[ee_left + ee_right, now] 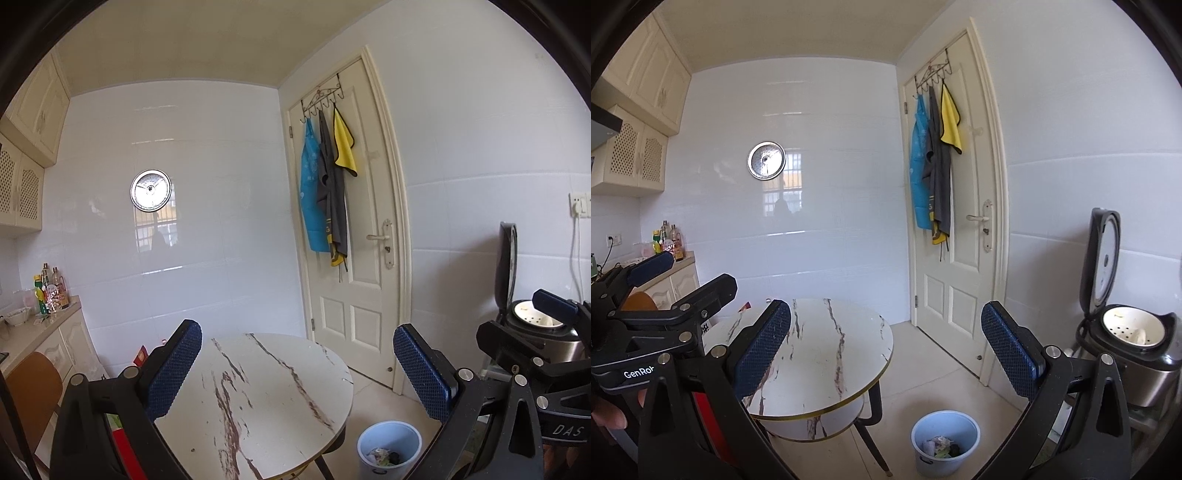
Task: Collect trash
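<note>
A light blue trash bin [388, 450] stands on the floor to the right of the round marble-patterned table [258, 391]; crumpled wrappers and scraps lie inside it. In the right wrist view the bin [943, 441] sits beside the table [820, 354], whose top shows no trash. My left gripper [297, 367] is open, held above the table with nothing between its blue pads. My right gripper [886, 345] is open too, raised over the table edge and floor, empty. Each gripper shows at the edge of the other's view.
A white closed door [354, 236] with aprons and a yellow cloth on hooks is ahead. An open rice cooker [1126, 325] stands at the right. A counter with bottles [50, 291] and a brown chair [29, 391] are at the left.
</note>
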The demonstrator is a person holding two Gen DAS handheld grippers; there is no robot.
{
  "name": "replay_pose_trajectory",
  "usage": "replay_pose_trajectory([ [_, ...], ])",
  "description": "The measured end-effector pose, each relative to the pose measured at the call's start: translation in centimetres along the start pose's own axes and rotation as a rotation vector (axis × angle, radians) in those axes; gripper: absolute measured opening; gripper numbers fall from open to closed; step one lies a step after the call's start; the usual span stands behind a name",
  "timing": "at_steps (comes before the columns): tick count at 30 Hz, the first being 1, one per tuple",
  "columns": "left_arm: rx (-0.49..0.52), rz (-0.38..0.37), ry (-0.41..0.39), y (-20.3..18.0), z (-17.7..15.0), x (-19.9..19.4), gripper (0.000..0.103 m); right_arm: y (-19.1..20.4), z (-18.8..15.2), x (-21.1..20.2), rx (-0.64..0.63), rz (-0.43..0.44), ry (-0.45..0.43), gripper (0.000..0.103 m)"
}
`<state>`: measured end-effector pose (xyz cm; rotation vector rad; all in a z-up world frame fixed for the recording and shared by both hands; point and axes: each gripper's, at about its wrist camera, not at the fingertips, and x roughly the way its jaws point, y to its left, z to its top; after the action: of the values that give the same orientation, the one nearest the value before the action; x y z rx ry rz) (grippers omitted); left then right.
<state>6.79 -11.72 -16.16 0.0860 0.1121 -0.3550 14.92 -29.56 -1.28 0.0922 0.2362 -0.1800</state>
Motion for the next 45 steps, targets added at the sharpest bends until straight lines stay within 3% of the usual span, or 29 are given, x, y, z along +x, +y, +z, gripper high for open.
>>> replay_pose_trajectory([
  [27,0.014,-0.035,0.021,3.8,2.7,1.5,0.102,-0.1,-0.5,0.3,0.018,-0.020,0.029,0.103],
  [45,0.016,-0.025,0.021,4.3,3.0,1.4,0.102,0.1,-0.8,0.5,0.013,-0.012,0.034,0.103],
])
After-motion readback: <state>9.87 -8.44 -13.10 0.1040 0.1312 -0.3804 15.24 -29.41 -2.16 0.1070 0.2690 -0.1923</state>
